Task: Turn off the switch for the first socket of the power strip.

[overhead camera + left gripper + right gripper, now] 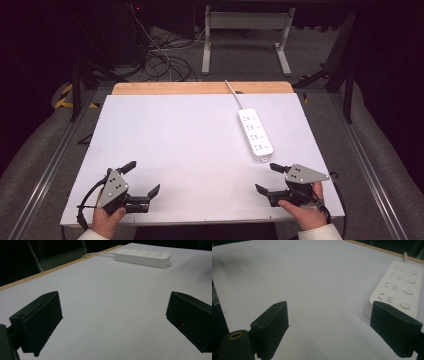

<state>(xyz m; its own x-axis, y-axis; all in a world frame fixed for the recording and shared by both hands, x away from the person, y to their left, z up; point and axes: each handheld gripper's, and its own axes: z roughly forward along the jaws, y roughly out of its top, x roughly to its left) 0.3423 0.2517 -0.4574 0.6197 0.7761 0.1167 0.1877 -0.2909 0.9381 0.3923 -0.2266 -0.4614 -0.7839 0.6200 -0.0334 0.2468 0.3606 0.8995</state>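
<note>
White sleeves; black tools with grey three-cornered plates.

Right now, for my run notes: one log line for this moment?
left hand-held gripper: open, empty | right hand-held gripper: open, empty | power strip: untouched on table

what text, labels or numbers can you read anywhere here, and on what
No readable text anywhere.
Power strip: four round buttons and rows of socket slots, no legible print or brand.
Grey plates on the left gripper and right gripper: holes, no writing.
Table: plain white, unmarked.
</note>
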